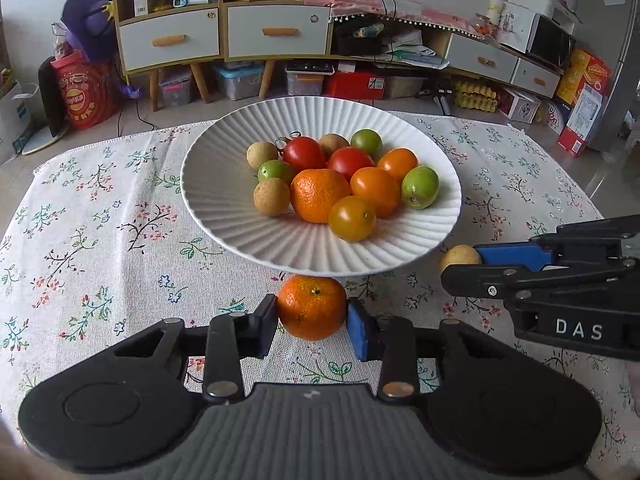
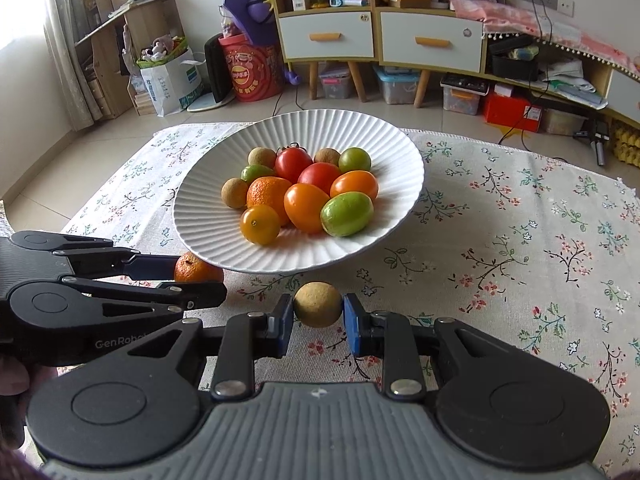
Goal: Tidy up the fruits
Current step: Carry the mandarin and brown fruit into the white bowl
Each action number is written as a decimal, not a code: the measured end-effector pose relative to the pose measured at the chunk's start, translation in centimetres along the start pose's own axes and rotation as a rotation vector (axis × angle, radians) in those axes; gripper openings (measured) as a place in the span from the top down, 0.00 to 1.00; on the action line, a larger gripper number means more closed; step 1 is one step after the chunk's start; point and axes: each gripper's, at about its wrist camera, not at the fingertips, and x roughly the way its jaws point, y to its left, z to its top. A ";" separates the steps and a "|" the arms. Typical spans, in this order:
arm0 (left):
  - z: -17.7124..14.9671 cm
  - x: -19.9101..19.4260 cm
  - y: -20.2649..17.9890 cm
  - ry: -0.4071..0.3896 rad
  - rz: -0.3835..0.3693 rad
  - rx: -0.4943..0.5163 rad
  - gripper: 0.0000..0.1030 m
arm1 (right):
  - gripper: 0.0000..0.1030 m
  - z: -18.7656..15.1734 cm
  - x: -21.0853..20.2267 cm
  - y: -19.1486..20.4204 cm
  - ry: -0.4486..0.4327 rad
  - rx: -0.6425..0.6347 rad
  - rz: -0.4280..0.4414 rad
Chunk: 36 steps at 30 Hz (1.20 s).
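A white ribbed plate [image 1: 216, 208] stands on the flowered cloth. It holds several fruits: red, orange and green tomatoes, brown longans and a mandarin. In front of the plate's near rim, my left gripper [image 1: 312, 322] is shut on a second mandarin [image 1: 311, 304], with a pad pressed on each side of it. In the right wrist view, my right gripper [image 2: 318, 314] is shut on a brown longan [image 2: 318, 304] just above the cloth, below the plate's [image 2: 200, 232] rim. The left gripper [image 2: 200, 278] and its mandarin [image 2: 194, 270] show at left there. The right gripper [image 1: 460, 266] shows at right in the left wrist view.
The flowered tablecloth [image 1: 100, 240] covers the table on both sides of the plate. Behind the table, across the floor, stand a cabinet with drawers [image 1: 224, 32], storage boxes and a red bucket [image 1: 82, 96].
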 end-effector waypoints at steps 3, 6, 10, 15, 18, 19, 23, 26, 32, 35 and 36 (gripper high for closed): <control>-0.2 -0.7 0.0 -0.003 -0.019 0.006 0.69 | 0.76 0.1 -0.3 0.0 -0.005 0.005 0.009; -0.4 -1.4 0.1 -0.010 -0.043 0.010 0.69 | 0.76 0.2 -0.7 0.0 -0.012 0.009 0.023; -0.2 -2.1 0.4 -0.032 -0.072 0.001 0.69 | 0.76 0.6 -1.2 -0.1 -0.032 0.025 0.040; 0.6 -2.6 0.6 -0.083 -0.081 -0.026 0.69 | 0.76 1.1 -1.4 -0.5 -0.058 0.060 0.049; 1.2 -2.2 0.7 -0.111 -0.059 -0.035 0.69 | 0.76 1.4 -1.2 -0.7 -0.070 0.085 0.049; 1.4 -1.9 0.6 -0.117 -0.047 -0.035 0.69 | 0.76 1.6 -1.1 -0.8 -0.074 0.091 0.047; 2.1 -0.8 0.2 -0.122 -0.017 -0.027 0.69 | 0.76 2.1 -0.5 -0.7 -0.085 0.104 0.041; 2.3 0.1 0.0 -0.110 0.015 -0.013 0.69 | 0.76 2.5 0.0 -0.5 -0.087 0.107 0.034; 2.4 0.6 0.0 -0.109 0.046 0.001 0.69 | 0.76 2.4 0.8 -0.2 -0.070 0.110 0.023; 2.3 0.5 -0.1 -0.113 0.051 0.023 0.68 | 0.75 2.3 1.0 -0.2 -0.066 0.105 0.019; 2.2 0.4 -0.1 -0.114 0.053 0.030 0.68 | 0.75 2.3 1.0 -0.2 -0.068 0.102 0.020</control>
